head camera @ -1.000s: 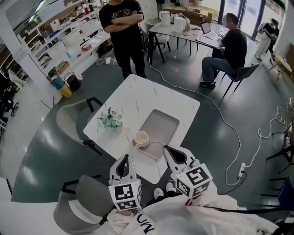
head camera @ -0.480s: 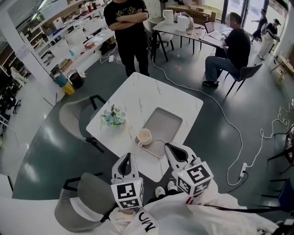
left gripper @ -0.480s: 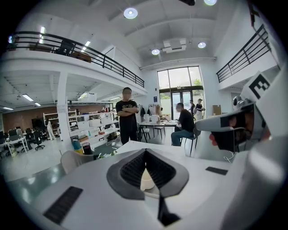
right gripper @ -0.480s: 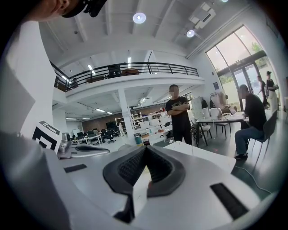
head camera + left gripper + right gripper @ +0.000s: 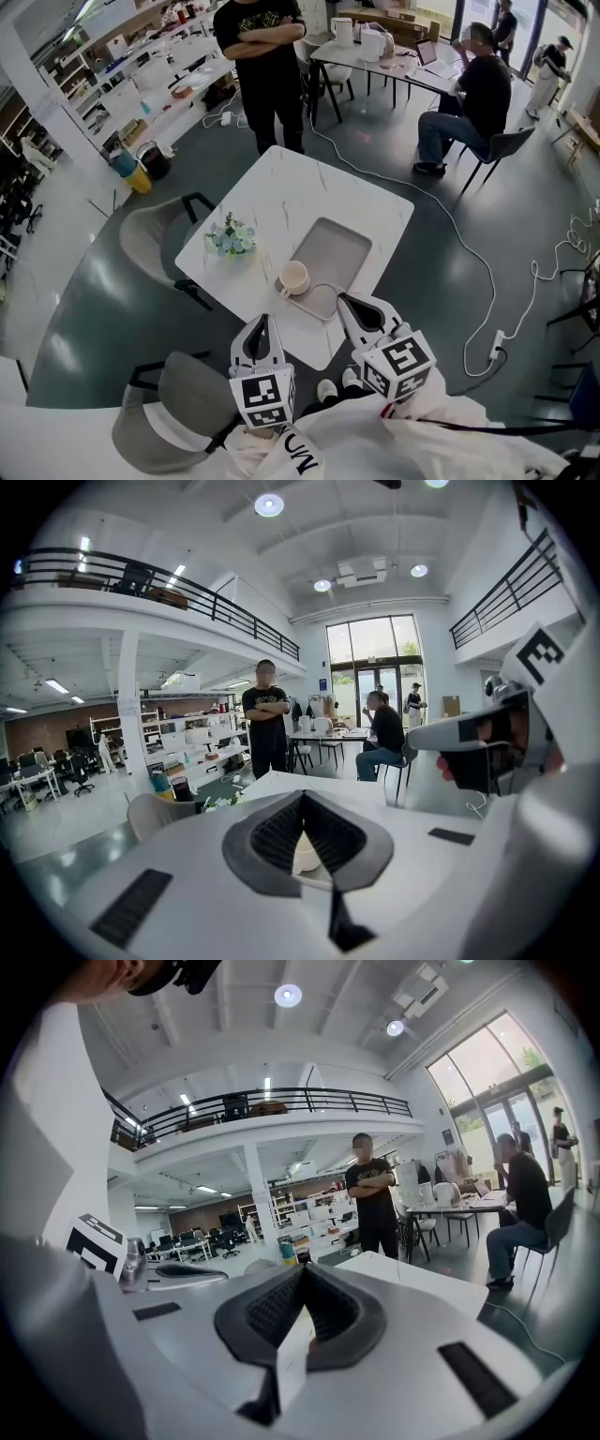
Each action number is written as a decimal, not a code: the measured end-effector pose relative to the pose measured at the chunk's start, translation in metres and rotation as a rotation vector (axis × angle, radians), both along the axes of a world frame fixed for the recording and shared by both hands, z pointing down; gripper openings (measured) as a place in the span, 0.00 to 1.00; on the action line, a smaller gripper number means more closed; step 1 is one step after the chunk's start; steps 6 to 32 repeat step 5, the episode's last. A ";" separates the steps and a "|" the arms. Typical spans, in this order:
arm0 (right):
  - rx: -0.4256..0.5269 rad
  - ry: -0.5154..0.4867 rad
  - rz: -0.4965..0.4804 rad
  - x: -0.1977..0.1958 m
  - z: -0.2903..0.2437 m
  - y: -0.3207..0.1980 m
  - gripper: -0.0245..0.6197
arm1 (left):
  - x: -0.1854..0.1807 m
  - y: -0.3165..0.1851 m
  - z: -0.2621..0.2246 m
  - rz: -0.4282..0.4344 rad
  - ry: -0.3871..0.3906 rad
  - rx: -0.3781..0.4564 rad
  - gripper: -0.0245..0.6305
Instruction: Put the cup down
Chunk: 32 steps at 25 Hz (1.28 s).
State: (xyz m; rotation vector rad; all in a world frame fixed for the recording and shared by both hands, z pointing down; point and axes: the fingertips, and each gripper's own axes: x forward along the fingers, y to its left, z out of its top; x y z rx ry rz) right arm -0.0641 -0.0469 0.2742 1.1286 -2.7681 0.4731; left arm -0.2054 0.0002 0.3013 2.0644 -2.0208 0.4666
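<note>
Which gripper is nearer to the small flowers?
Left. The left gripper sits toward the person, slightly right of the flowers; the right gripper is farther right, past the cup.

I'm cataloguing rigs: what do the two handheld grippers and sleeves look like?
Both the left gripper and right gripper have pale grey tapered bodies with black ribbed pads, each carrying a white cube with black square markers. The sleeves are white.
</note>
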 end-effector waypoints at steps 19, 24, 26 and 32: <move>-0.001 0.000 0.003 0.003 0.002 0.001 0.04 | 0.002 0.001 0.001 0.002 0.001 -0.002 0.05; -0.001 0.000 0.003 0.003 0.002 0.001 0.04 | 0.002 0.001 0.001 0.002 0.001 -0.002 0.05; -0.001 0.000 0.003 0.003 0.002 0.001 0.04 | 0.002 0.001 0.001 0.002 0.001 -0.002 0.05; -0.001 0.000 0.003 0.003 0.002 0.001 0.04 | 0.002 0.001 0.001 0.002 0.001 -0.002 0.05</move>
